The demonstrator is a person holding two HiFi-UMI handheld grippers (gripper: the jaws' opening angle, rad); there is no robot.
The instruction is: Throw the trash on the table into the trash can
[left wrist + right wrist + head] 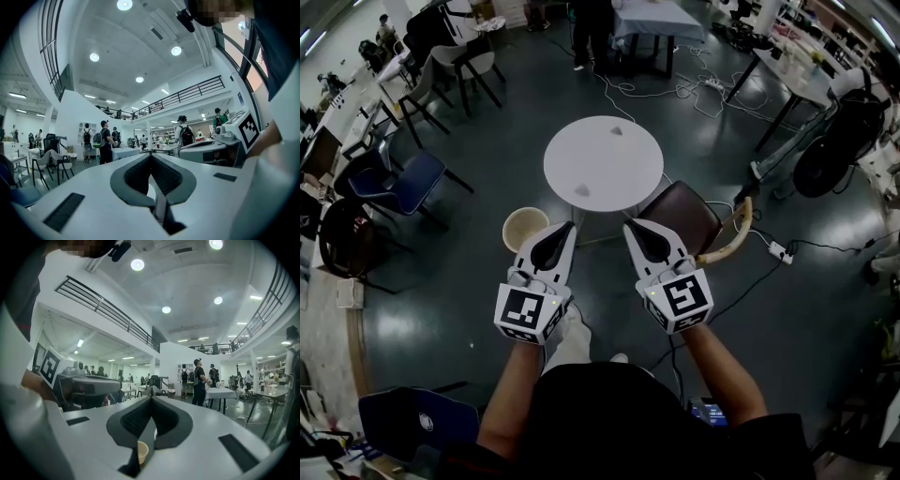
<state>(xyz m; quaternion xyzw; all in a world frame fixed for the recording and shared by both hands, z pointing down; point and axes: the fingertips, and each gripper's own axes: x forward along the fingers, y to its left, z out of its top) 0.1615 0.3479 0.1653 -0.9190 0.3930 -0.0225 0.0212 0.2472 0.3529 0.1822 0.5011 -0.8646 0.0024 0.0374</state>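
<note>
A round white table stands in front of me with two small grey scraps of trash on it, one at the far side and one near the front edge. A cream trash can sits on the floor to the left of the table's foot, and shows through the gap under the right jaws. My left gripper hovers just right of the can, shut and empty. My right gripper is held beside it, also shut and empty. Both point toward the table from short of its near edge.
A brown chair stands right of the table, close under my right gripper. Blue and black chairs stand at the left. Cables and a power strip lie on the floor at the right, by a fan. People stand far off.
</note>
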